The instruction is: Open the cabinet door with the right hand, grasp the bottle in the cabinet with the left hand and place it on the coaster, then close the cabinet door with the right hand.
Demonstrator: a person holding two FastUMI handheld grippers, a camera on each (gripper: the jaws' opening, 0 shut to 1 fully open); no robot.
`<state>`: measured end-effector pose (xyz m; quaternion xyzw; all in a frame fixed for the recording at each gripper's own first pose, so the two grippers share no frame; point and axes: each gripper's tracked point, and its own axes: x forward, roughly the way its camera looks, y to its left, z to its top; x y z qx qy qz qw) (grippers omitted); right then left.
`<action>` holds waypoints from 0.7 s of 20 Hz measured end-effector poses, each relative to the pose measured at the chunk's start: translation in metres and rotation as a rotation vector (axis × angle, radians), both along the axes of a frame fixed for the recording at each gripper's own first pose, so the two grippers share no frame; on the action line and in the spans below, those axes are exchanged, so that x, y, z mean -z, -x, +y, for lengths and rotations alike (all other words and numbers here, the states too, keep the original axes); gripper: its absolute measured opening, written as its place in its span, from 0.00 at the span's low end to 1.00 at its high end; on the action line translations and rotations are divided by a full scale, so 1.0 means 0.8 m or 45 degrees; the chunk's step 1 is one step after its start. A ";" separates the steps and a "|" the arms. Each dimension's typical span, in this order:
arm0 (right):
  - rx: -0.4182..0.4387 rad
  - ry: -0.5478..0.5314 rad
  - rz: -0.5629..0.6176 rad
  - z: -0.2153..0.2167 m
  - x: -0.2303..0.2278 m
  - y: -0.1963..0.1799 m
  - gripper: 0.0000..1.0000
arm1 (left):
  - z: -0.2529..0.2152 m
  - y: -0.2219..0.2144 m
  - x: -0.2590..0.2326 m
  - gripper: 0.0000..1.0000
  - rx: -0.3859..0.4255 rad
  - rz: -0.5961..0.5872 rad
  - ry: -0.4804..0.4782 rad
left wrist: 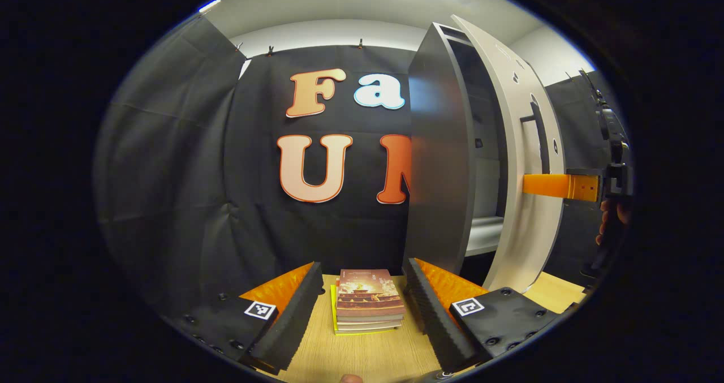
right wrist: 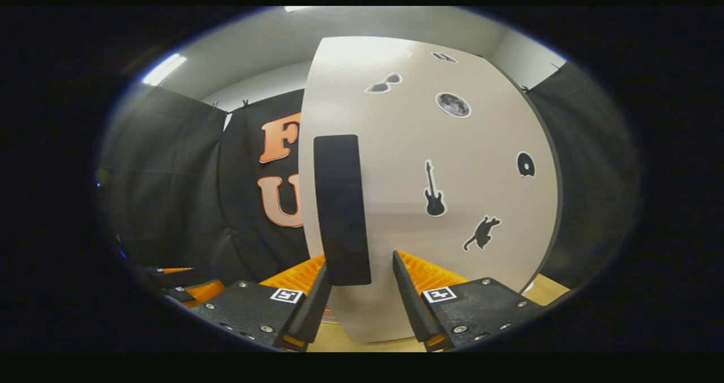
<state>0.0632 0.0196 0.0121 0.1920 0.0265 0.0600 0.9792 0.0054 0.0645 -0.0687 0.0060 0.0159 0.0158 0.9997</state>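
We hold the left gripper [left wrist: 362,304] released, its fingers spread wide over the table [left wrist: 362,360], with a stack of books [left wrist: 369,301] lying between them, left of the cabinet [left wrist: 441,162]. The cabinet door [right wrist: 441,162] stands partly ajar. Our right gripper [right wrist: 355,284] sits at the door's front with the handle [right wrist: 341,207] between its fingers; we cannot tell whether they press it. Inside the cabinet we cannot make out the bottle.
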 end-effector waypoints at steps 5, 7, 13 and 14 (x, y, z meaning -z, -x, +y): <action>0.034 0.064 -0.011 0.008 0.012 -0.050 0.64 | 0.009 -0.007 0.009 0.97 -0.044 0.021 0.002; 0.046 0.096 -0.010 0.011 0.013 -0.057 0.65 | 0.012 -0.008 0.011 0.99 -0.055 0.027 -0.002; 0.036 0.074 -0.020 0.016 0.013 -0.069 0.69 | 0.023 -0.011 0.010 0.97 -0.081 0.025 0.008; 0.034 0.076 -0.022 0.016 0.014 -0.071 0.70 | 0.023 -0.012 0.010 0.97 -0.079 0.025 0.007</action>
